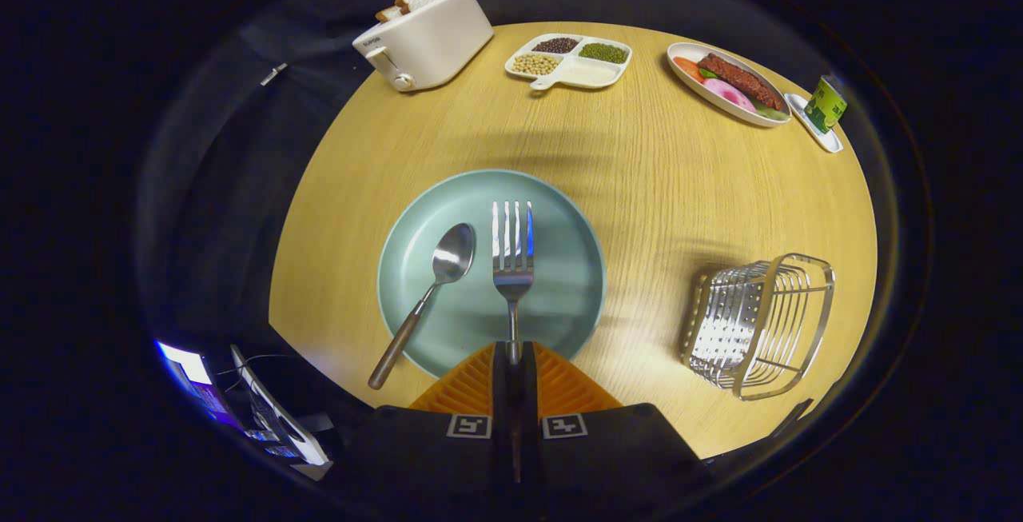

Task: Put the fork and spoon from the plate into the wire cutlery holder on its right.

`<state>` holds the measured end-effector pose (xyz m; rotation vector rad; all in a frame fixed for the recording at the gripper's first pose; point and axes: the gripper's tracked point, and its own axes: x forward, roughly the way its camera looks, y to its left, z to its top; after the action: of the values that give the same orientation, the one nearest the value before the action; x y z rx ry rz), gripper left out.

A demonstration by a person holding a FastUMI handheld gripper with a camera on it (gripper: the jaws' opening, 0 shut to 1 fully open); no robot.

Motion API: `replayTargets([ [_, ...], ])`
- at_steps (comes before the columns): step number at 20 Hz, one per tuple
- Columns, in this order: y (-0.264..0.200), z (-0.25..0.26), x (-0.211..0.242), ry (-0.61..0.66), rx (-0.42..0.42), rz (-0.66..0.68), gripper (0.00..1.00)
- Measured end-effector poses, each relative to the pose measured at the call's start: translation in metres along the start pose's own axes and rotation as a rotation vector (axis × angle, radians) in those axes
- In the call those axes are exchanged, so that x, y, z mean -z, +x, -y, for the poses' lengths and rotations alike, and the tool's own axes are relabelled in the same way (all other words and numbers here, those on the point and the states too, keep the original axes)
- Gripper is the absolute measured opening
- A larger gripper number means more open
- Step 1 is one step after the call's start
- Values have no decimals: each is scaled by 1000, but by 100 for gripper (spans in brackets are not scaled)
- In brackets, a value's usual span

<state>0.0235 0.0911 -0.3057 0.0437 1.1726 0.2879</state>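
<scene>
While the gripper (512, 356) has its jaws closed on the fork (512, 254) handle, tines forward over the green plate (559, 298), spoon (438, 286) lying beside it, wire cutlery holder (759, 322) on the counter (639, 154) to the right, well apart.

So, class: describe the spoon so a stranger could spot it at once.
Find the round pale green plate on the wooden table. Two utensils lie on it: the fork, its handle clamped in the fingers, and beside it the spoon, with its brown handle overhanging the rim.
</scene>
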Motion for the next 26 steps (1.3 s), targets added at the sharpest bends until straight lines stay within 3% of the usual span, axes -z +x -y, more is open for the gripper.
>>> replayTargets([
  [5,-57,45,-2,-23,1,2,8],
  [10,-92,110,9,-98,66,-68,8],
  [20,-91,163,39,-177,97,-350,8],
  [26,-82,173,46,-203,127,-425,8],
])
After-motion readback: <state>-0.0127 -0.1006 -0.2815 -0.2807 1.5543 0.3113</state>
